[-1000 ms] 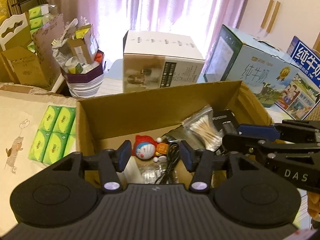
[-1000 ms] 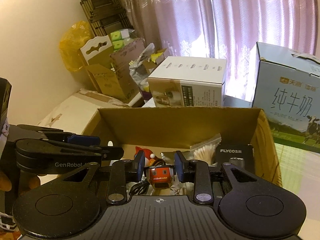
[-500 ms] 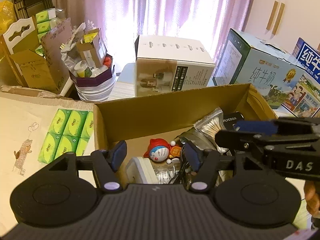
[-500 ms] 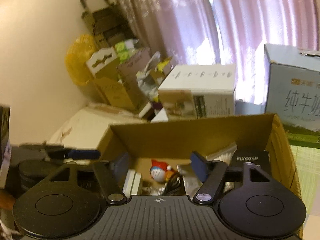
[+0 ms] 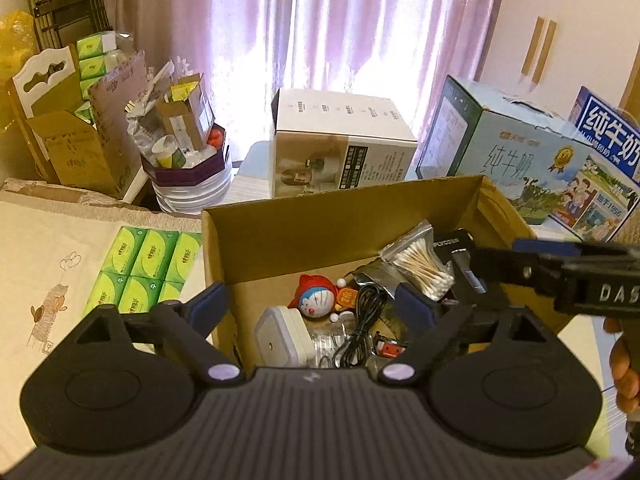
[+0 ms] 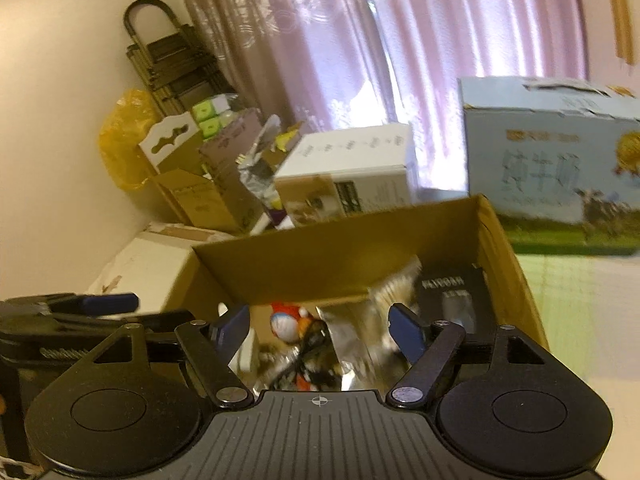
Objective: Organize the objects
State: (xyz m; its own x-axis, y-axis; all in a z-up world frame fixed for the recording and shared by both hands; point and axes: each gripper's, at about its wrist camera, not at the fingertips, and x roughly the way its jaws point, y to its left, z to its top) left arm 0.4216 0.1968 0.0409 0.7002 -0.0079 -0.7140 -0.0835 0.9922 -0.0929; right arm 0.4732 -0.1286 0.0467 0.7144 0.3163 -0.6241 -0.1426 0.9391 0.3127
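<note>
My left tool [image 5: 312, 312] and right tool [image 6: 324, 332] have just been opening, both released and empty, above my cardboard box [image 5: 320, 236] crammed with a Doraemon toy [image 5: 318, 300], cotton swabs [image 5: 424, 266] and cable [image 5: 362, 320].

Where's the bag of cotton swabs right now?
Left wrist view: the bag of cotton swabs lies inside the cardboard box, toward its right, against the black carton.

left tool [image 5: 312, 308]: jaws wide, just opened, nothing between | cardboard box [image 5: 320, 236]: Doraemon toy [image 5: 318, 300], cotton swabs [image 5: 424, 264], black cable [image 5: 360, 328] inside
</note>
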